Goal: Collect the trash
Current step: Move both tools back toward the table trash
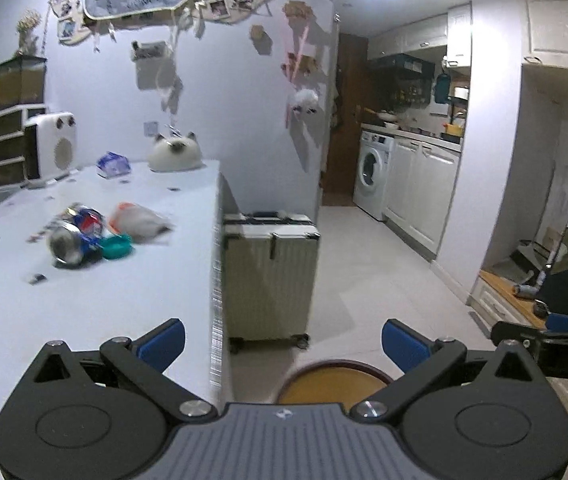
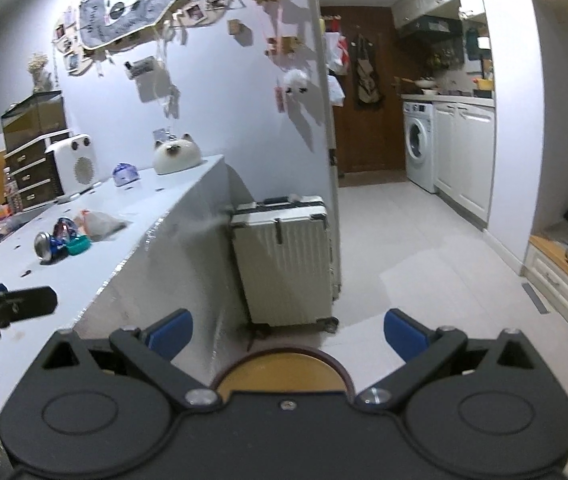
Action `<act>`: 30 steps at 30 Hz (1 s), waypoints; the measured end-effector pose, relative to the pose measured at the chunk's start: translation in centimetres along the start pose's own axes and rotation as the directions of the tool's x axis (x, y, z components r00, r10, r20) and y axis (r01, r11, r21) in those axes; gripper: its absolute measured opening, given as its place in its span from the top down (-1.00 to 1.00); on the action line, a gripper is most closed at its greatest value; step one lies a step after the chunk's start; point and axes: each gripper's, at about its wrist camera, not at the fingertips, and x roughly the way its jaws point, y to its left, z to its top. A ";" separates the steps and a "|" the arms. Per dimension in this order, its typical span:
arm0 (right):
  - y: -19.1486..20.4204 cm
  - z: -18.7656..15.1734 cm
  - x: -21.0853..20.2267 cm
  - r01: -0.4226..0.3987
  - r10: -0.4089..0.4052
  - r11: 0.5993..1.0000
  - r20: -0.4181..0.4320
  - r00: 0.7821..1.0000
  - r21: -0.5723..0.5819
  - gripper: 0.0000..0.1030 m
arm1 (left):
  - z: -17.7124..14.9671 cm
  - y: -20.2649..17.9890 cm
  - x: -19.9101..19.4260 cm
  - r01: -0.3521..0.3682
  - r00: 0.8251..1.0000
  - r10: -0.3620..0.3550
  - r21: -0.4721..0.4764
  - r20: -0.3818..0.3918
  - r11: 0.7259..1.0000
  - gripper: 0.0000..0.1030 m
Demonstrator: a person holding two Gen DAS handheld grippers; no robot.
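Trash on the white table (image 1: pixel 84 300): two crushed cans (image 1: pixel 74 236), one teal lid (image 1: pixel 116 247), one crumpled plastic bag (image 1: pixel 140 220).
Left gripper (image 1: pixel 283 343) and right gripper (image 2: pixel 289 334) both gape wide, holding nothing, well short of the pile.

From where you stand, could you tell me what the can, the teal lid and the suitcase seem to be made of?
Can: likely thin metal, with a shiny silver end and a printed body. Teal lid: probably plastic, uniform in colour and smooth. Suitcase: seemingly a ribbed hard shell, perhaps plastic, with dark frame edges.
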 end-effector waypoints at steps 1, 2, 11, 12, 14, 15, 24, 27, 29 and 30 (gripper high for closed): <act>0.5 0.1 0.2 -0.005 0.005 1.000 0.003 1.000 -0.003 -1.00 | 0.2 0.7 0.0 -0.013 1.000 0.013 0.001 0.004 1.000 -1.00; 1.0 0.3 0.4 -0.011 0.011 1.000 0.006 1.000 -0.005 -1.00 | 0.4 1.5 -0.1 -0.027 1.000 0.027 -0.001 0.006 1.000 -1.00; 6.4 1.1 3.3 -0.075 0.077 0.996 0.019 0.997 -0.052 -1.00 | 2.2 9.5 0.1 -0.119 0.993 0.119 -0.007 -0.001 0.993 -1.00; 7.1 1.2 3.7 -0.083 0.084 0.995 0.021 0.996 -0.055 -1.00 | 2.4 10.4 0.1 -0.118 0.993 0.118 -0.008 -0.003 0.993 -1.00; 8.3 1.4 4.2 -0.098 0.100 0.993 0.024 0.995 -0.066 -1.00 | 2.9 11.8 0.1 -0.117 0.993 0.117 -0.009 -0.007 0.993 -1.00; 8.7 1.5 4.5 -0.105 0.107 0.992 0.024 0.994 -0.073 -1.00 | 3.2 12.7 0.0 -0.120 0.993 0.120 -0.004 -0.007 0.993 -1.00; 12.4 2.7 5.9 -0.171 0.174 0.980 0.023 0.984 -0.100 -1.00 | 6.8 18.0 -1.6 -0.144 0.989 0.144 0.077 0.005 0.987 -1.00; 13.5 3.5 6.5 -0.184 0.187 0.978 0.021 0.982 -0.100 -1.00 | 8.7 19.5 -1.4 -0.159 0.987 0.158 0.103 0.023 0.982 -1.00; 14.4 4.1 7.0 -0.181 0.184 0.978 0.020 0.983 -0.103 -1.00 | 10.0 20.9 -0.5 -0.158 0.987 0.156 0.083 0.031 0.984 -1.00; 14.8 4.6 7.2 -0.177 0.180 0.979 0.022 0.983 -0.105 -1.00 | 10.6 21.8 0.1 -0.158 0.987 0.156 0.062 0.033 0.986 -1.00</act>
